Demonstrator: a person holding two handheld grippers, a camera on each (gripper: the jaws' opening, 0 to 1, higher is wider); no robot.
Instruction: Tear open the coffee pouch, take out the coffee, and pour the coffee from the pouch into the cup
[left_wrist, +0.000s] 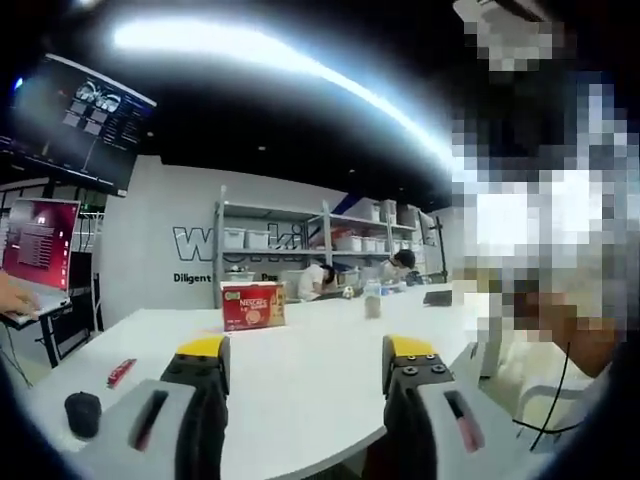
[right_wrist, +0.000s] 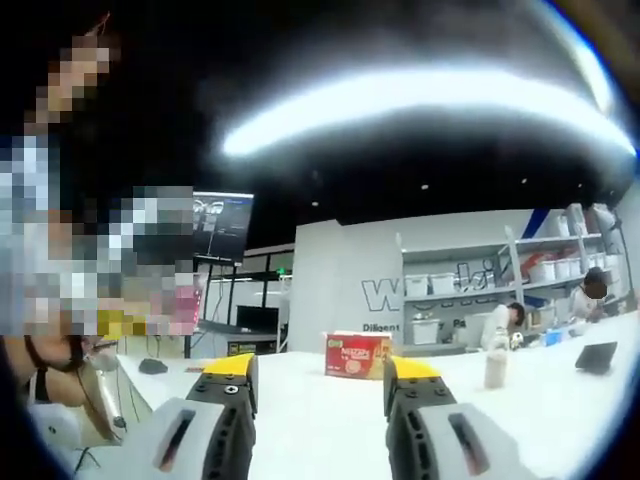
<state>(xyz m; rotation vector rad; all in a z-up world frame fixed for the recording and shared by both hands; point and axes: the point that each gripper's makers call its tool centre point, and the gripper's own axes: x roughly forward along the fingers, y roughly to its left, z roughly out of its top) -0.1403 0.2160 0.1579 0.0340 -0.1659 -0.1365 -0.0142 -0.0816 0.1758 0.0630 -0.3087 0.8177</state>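
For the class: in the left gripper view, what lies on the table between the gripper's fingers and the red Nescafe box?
Nothing: in the left gripper view, only bare white table lies between the left gripper and the red Nescafe box.

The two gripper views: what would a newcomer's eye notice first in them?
Probably the red Nescafe box, standing upright on the white table ahead of the open left gripper; the right gripper view shows it too, beyond the open right gripper. Next, the small jar-like container further back on the table, to the right of the box. A small red packet lies near the table's left edge.
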